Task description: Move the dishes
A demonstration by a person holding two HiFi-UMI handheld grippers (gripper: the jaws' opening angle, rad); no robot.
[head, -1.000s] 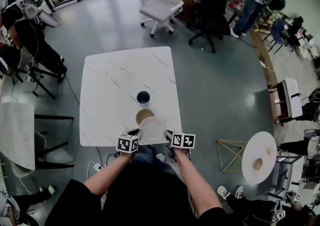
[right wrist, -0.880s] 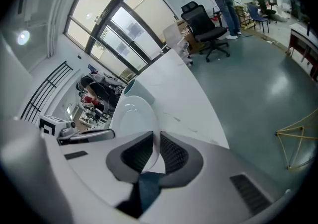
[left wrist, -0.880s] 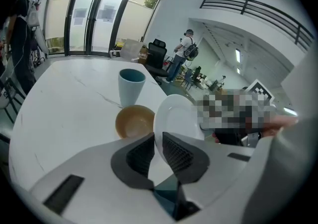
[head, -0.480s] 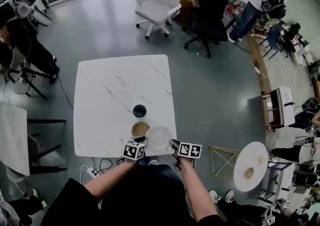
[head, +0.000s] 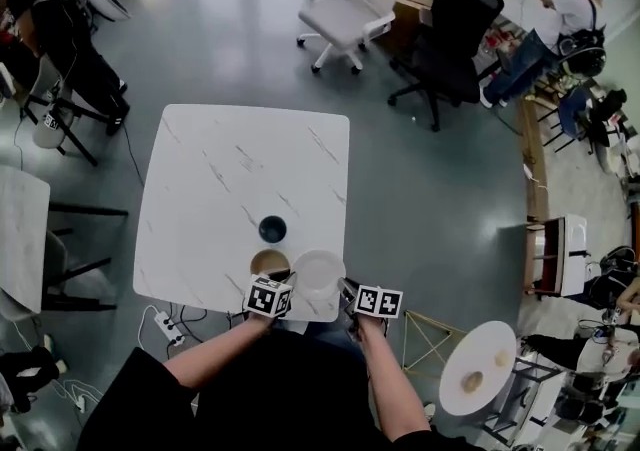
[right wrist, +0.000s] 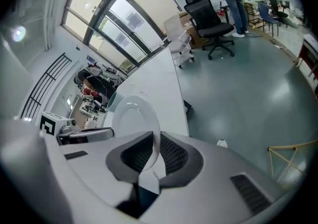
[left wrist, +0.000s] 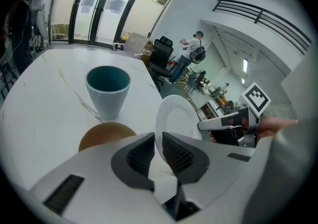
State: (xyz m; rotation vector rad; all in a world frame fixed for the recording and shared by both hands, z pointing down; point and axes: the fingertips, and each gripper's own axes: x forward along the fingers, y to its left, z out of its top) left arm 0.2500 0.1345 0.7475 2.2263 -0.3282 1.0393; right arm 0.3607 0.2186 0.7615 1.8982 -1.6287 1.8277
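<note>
left claw (head: 289, 286) and right claw (head: 345, 288) hold white plate (head: 318, 273) level, face up.

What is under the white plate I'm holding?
Around the rim of the white plate only table shows; the brown dish lies beside it, not under. The spot straight below is covered by the plate itself.

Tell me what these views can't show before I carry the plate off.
Head view: whether the white plate is clear of the table; too small, rim behind marker cubes.
Left gripper view: brown bowl, near side covered by left tongs.
Right gripper view: plate's gripped rim, buried between the right tongs.
</note>
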